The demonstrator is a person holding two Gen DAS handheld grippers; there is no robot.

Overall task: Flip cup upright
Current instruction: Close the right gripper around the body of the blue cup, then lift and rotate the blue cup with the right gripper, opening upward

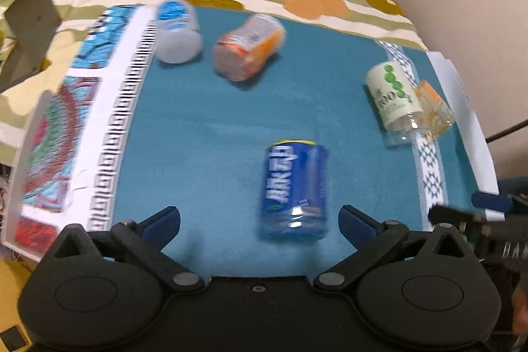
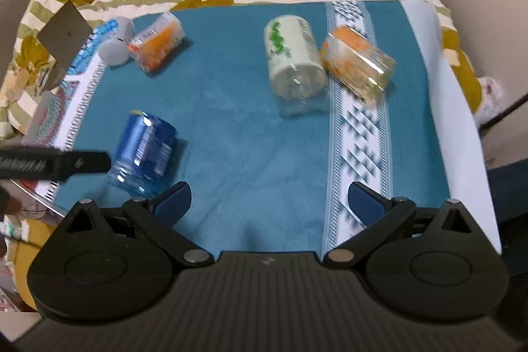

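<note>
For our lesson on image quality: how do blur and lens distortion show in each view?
Left wrist view: motion blur smears the blue cup and orange cup; the fisheye bows the teal cloth. Right wrist view: similar blur on the white cup; the patterned band curves, and the right gripper looks sharper.

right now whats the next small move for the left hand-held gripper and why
Probably ease the left hand-held gripper forward and a little to its right, so its open fingers straddle the blue cup. That cup lies on its side on the teal mat, closest to this gripper and just off its centre line. Nothing is held yet, so a grasp likely comes before any flip.
</note>
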